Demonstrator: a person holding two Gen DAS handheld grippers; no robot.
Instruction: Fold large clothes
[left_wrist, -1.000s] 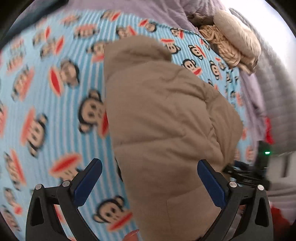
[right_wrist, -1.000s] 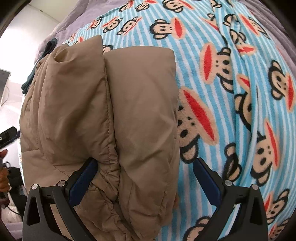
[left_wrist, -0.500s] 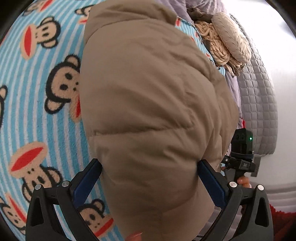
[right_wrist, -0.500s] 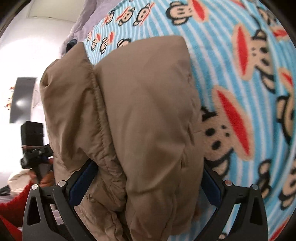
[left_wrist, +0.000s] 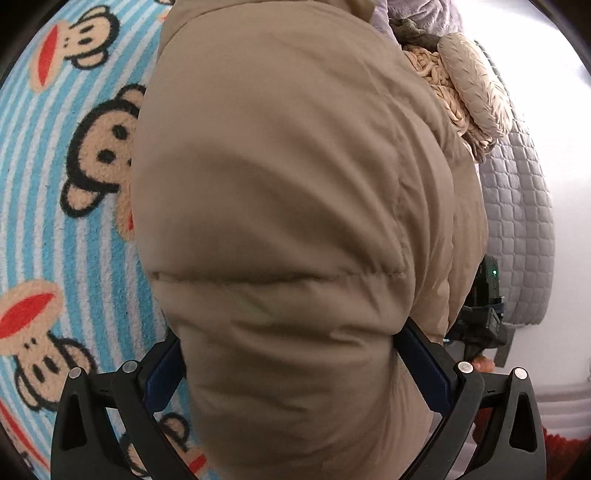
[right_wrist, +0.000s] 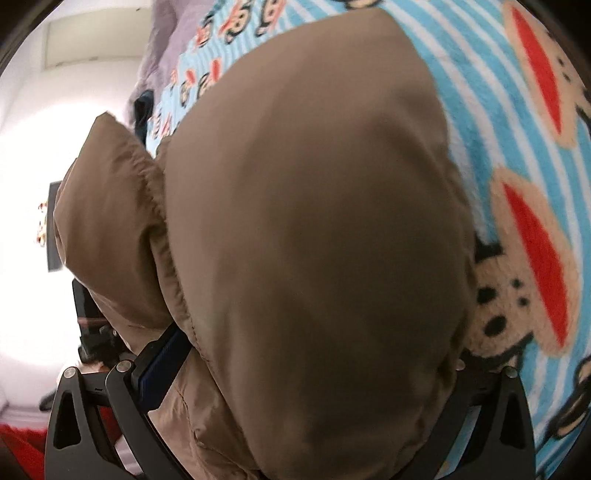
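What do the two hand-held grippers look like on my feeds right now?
Both match. The left hand-held gripper has two black plastic fingers with triangular cut-outs, silver bolt heads at the joints and dark blue pads. The right hand-held gripper has the same black frame and silver bolts; only its left blue pad shows, the other being hidden. No cables or sleeves are visible.

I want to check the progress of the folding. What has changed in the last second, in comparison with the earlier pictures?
Both grippers moved forward onto the tan puffer jacket. The left gripper and the right gripper now have its padded bulk between their wide jaws, whereas before it lay ahead of them. The jacket now fills each view. Neither has visibly clamped. The monkey blanket and the beige pile stayed in place.
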